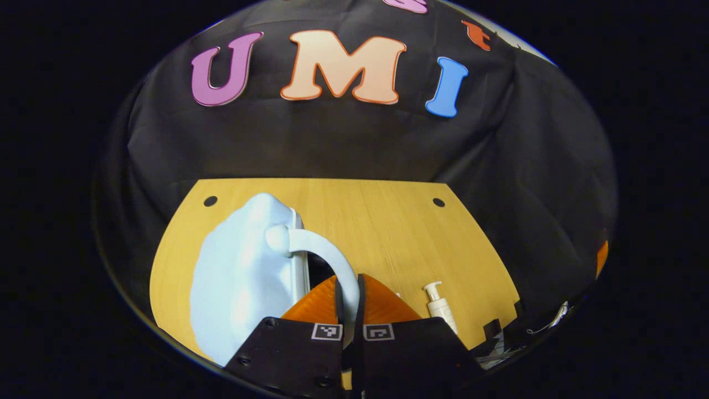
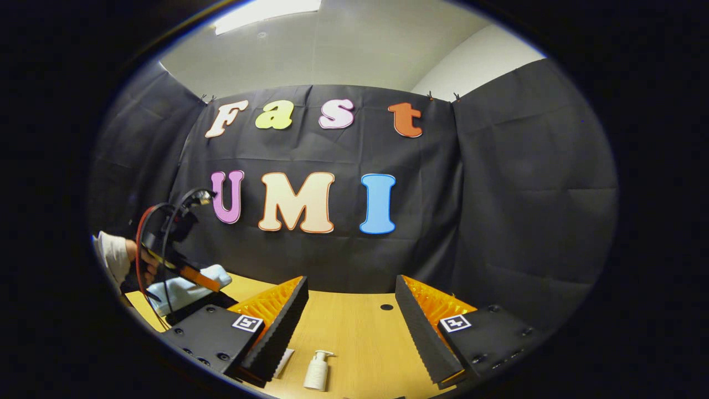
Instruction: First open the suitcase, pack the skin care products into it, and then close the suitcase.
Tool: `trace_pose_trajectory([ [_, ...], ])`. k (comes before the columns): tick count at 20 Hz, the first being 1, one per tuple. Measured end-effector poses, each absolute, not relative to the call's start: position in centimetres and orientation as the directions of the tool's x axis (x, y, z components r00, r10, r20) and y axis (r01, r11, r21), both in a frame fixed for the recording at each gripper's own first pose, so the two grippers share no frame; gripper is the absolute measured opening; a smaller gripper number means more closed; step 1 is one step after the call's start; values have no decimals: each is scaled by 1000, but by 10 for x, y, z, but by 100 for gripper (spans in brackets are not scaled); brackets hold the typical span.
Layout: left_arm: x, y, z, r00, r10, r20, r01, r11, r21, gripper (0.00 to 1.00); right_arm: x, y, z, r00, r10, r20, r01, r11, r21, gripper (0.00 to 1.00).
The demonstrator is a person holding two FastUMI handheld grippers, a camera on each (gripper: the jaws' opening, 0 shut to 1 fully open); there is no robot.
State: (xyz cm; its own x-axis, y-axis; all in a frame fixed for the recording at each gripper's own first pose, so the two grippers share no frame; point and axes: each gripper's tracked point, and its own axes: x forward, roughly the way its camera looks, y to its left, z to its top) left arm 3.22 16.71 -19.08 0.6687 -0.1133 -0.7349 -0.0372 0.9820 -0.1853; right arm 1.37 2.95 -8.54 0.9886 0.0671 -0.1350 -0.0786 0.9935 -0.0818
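In the left gripper view a pale blue hard-shell suitcase [image 1: 243, 277] lies on the left of the wooden table [image 1: 388, 233]. Its white arched handle [image 1: 327, 249] runs down between the fingers of my left gripper [image 1: 349, 288], which is shut on it. A dark gap shows along the case's edge beside the handle. A white pump bottle [image 1: 440, 306] lies to the right of the fingers. In the right gripper view my right gripper [image 2: 352, 280] hangs open above the table, with the pump bottle [image 2: 318, 371] lying below it. At far left a hand [image 2: 141, 266] holds the left gripper [image 2: 213, 285] at the suitcase [image 2: 183, 288].
Black cloth walls close in the table at the back and on both sides. Two small dark holes [image 1: 438, 202] mark the tabletop's far corners. A small white item [image 2: 285, 360] lies beside the right gripper's left finger. Cables and dark parts [image 1: 498, 335] sit at the table's near right corner.
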Motion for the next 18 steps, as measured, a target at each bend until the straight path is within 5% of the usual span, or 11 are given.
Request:
trace_pose_trajectory([
  [12,-10,418,-132,704,319,-634,-256,947,192,0,31,116,-94,983,138,-120,-147,987,-69,100],
  [18,-45,525,-181,637,363,-680,-369,918,143,0,39,163,-112,972,165,-164,-182,979,-92,100],
])
